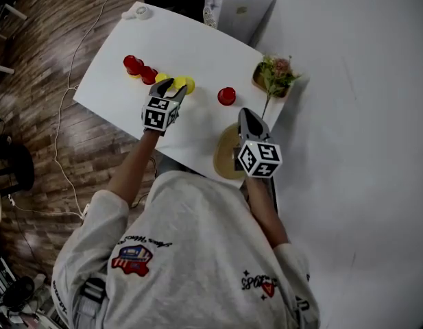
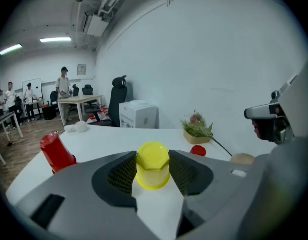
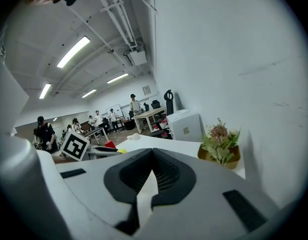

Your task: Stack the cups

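White table [image 1: 197, 46] first — everything sits on it. The left gripper [image 1: 173, 88] reaches over the middle of the table, and its two pads [image 2: 123, 173] pinch a yellow cup [image 2: 153, 165] by its side walls. The cup is mouth-down with its faceted base toward us, and no view shows whether its rim rests on the table. The right gripper [image 1: 244, 115] hangs over the near right edge, its jaws pressed together with nothing between them.

Handling, as we judge it:
- The cup looks like thin moulded plastic, so very light and smooth-walled.
- It is likely to slip or squash under a hard squeeze.
- The grip across the mid-wall looks right — low enough that the taper does not squirt the cup out.
- The cup must stay level so that it drops squarely over the next one.

Counts, big to small:
- One table.
- One white cabinet [image 1: 242, 2] at the far edge.
- One round wooden board [image 1: 226, 157].
- One potted plant [image 1: 276, 72].
- Two grippers.
- One lone red cup [image 1: 227, 96].
- A red cluster [image 1: 137, 68] at far left, at least two cups; we cannot separate them.
- At least two yellow cups, the held one and another yellow one [image 1: 162, 78] just beside it.
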